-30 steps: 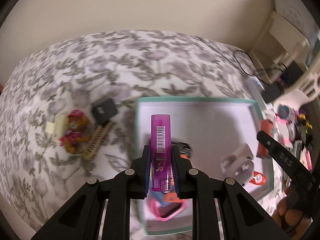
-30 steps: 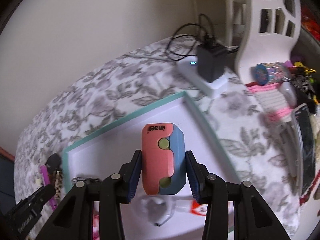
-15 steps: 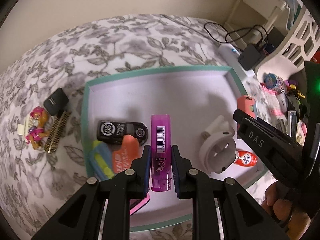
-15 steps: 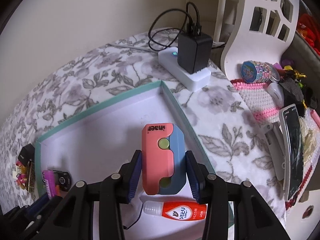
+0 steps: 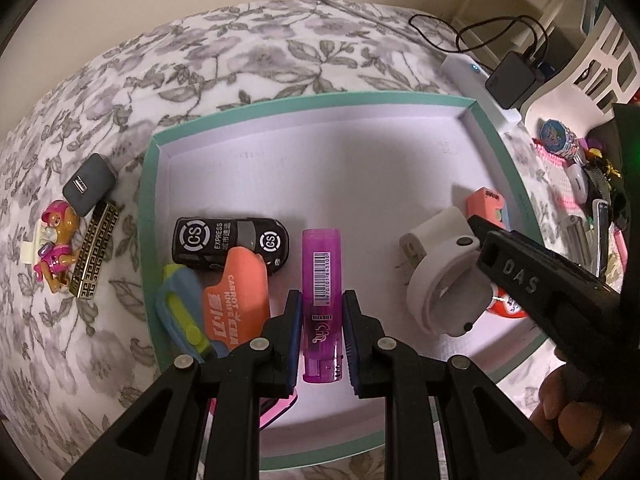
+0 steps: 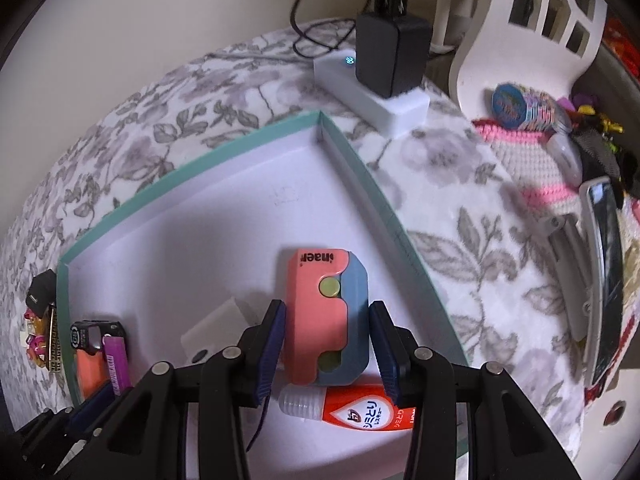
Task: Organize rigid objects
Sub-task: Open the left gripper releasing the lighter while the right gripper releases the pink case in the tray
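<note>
Over tray (image 5: pixel 500 152), both grippers steeply downward

Dim, warm indoor light through two fisheye lenses.

Both views bulge strongly, and the corners fall off into black vignette. The tray (image 5: pixel 516 168) floor is the brightest surface, with a faint violet cast; soft broad shadows lie across it in the right wrist view, cast by the right gripper (image 6: pixel 328 344) and what it holds. The left gripper (image 5: pixel 322 332) and its purple lighter (image 5: pixel 321 276) are sharp, the barcode readable. The floral cloth (image 5: pixel 248 52) softens toward the frame edges, and the clutter at far right in the right wrist view is slightly smeared. A small indicator light (image 6: pixel 348 60) glows on the white power strip.
</note>
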`<act>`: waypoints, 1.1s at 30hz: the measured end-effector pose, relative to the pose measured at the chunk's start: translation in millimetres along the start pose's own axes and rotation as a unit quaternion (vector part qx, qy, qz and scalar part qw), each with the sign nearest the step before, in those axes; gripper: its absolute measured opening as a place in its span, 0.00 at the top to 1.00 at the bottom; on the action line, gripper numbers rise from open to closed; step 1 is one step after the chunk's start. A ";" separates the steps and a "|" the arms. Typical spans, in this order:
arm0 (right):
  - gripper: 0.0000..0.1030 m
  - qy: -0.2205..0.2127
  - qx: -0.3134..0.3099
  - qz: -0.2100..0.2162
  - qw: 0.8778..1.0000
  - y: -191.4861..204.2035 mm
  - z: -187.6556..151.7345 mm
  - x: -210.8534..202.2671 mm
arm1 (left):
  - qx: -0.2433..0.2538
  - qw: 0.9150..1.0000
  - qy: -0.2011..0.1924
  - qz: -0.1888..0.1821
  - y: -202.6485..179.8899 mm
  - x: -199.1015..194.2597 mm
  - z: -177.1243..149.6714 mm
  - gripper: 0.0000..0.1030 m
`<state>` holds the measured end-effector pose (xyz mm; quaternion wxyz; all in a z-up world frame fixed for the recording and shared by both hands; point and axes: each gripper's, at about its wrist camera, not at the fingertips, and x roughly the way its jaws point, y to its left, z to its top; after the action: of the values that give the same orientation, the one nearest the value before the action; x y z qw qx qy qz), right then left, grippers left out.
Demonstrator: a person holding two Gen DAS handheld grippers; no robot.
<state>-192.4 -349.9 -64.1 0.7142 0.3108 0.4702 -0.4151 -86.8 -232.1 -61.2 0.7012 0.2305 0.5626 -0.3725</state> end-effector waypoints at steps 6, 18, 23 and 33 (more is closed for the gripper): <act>0.56 0.000 0.001 0.002 1.000 0.7 1.4 0.2 | 0.006 1.000 0.011 0.001 -1.9 9.0 -2.9 0.80; 0.55 0.001 -0.003 -0.010 1.000 2.5 1.4 -0.6 | 0.016 1.000 0.009 -0.001 -9.1 6.8 -4.0 0.51; 0.54 -0.015 -0.011 -0.020 1.000 4.1 3.6 -10.6 | 0.010 1.000 -0.001 -0.001 -5.1 -1.3 -1.6 0.49; 0.39 -0.062 -0.023 -0.019 0.998 11.6 7.5 -36.1 | -0.039 0.998 -0.040 0.005 20.5 -28.7 5.0 0.34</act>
<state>-186.7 -339.9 -27.2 0.7408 0.2588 0.4402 -0.4364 -70.2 -215.7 -34.3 0.7334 0.1907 0.5473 -0.3552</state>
